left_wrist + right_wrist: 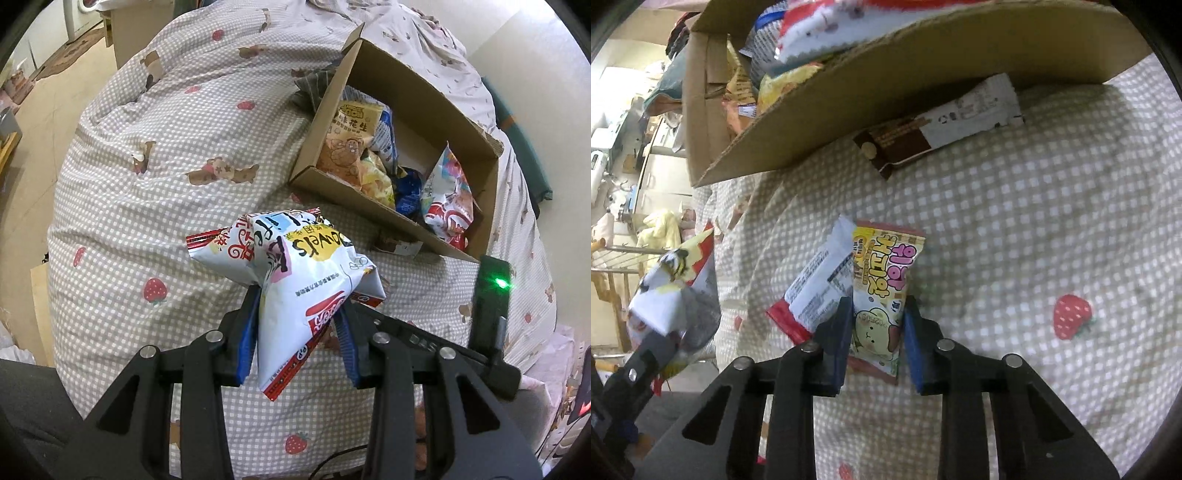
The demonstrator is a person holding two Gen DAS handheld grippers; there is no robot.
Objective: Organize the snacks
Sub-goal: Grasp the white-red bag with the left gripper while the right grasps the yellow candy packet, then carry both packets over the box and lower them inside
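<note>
Two claws: left claw (pixel 301 314) gripping white bag (pixel 295 266), right claw (pixel 877 321) pinching yellow packet (pixel 882 284).

left gripper (pixel 301 314) clamped — right gripper (pixel 877 308) gripping

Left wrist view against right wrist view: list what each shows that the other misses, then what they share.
Only the left wrist view shows the left gripper head-on, clamped on the white chip bag, and the peanut bag face-up in the box.
Only the right wrist view shows the right gripper around the yellow-and-pink candy packet.
Both show the cardboard box, the brown-and-white bar wrapper beside it and the checked quilt.
</note>
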